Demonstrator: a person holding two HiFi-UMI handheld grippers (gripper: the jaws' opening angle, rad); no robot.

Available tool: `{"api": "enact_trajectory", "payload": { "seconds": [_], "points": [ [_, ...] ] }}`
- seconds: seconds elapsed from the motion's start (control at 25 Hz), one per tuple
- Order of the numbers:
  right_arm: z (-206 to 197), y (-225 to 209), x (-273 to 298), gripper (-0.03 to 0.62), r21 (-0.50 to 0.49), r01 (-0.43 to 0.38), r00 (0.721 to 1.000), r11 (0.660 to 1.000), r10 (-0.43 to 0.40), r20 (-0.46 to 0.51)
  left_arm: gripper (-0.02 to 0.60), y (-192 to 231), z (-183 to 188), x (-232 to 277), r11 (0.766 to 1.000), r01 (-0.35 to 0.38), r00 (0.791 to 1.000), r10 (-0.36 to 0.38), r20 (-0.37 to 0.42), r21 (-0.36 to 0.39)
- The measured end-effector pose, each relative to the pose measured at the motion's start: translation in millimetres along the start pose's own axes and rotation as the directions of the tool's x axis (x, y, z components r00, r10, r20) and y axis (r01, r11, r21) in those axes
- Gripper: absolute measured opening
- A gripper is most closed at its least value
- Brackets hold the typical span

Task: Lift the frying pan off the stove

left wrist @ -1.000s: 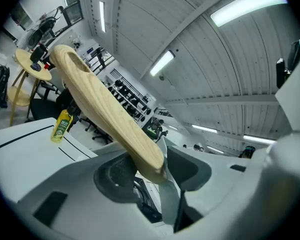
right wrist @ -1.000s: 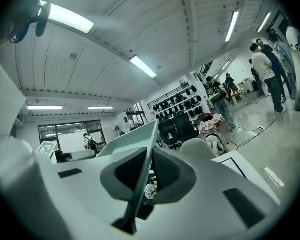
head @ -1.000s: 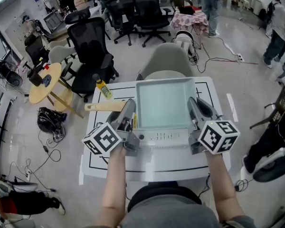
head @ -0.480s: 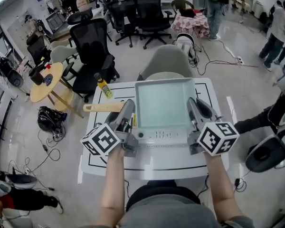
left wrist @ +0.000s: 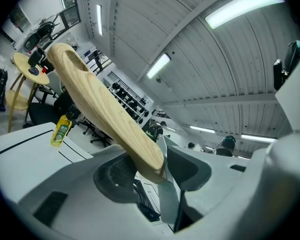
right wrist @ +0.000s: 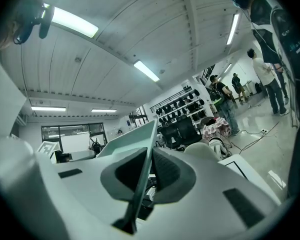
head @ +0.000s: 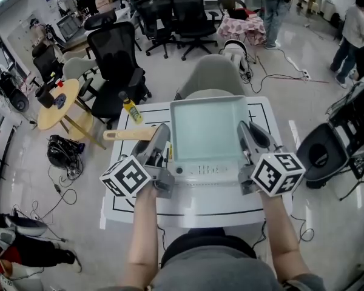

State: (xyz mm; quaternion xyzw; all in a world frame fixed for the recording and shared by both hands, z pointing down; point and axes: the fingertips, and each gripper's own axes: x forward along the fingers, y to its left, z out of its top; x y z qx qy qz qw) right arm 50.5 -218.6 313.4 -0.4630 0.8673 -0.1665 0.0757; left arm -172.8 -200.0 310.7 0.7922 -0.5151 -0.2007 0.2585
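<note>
A square pale-green frying pan with a wooden handle sits over the white stove in the head view. I cannot tell whether it rests on the stove or hangs just above it. My left gripper is shut on the handle where it joins the pan, and the wood runs up and left from the left gripper. My right gripper is shut on the pan's right rim. In the right gripper view that thin rim stands edge-on inside the right gripper.
A yellow oil bottle stands at the back left of the white table and shows again as the bottle. A grey chair is behind the table. Office chairs, a round wooden side table and a trolley surround it.
Both grippers keep their hold and the pan has hardly moved. The left gripper's cube has drifted slightly left. At the right a dark trolley has come closer to the table.
</note>
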Motion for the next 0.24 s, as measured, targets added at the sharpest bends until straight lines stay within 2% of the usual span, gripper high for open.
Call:
{"api": "enact_trajectory", "payload": {
  "seconds": [0.24],
  "points": [
    [1.3,1.5,3.8,0.031,-0.001,0.001,1.000,1.000,0.000,0.008,0.184,3.6,3.0,1.0,1.000,0.000,1.000,0.000,0.000,0.004]
  ]
}}
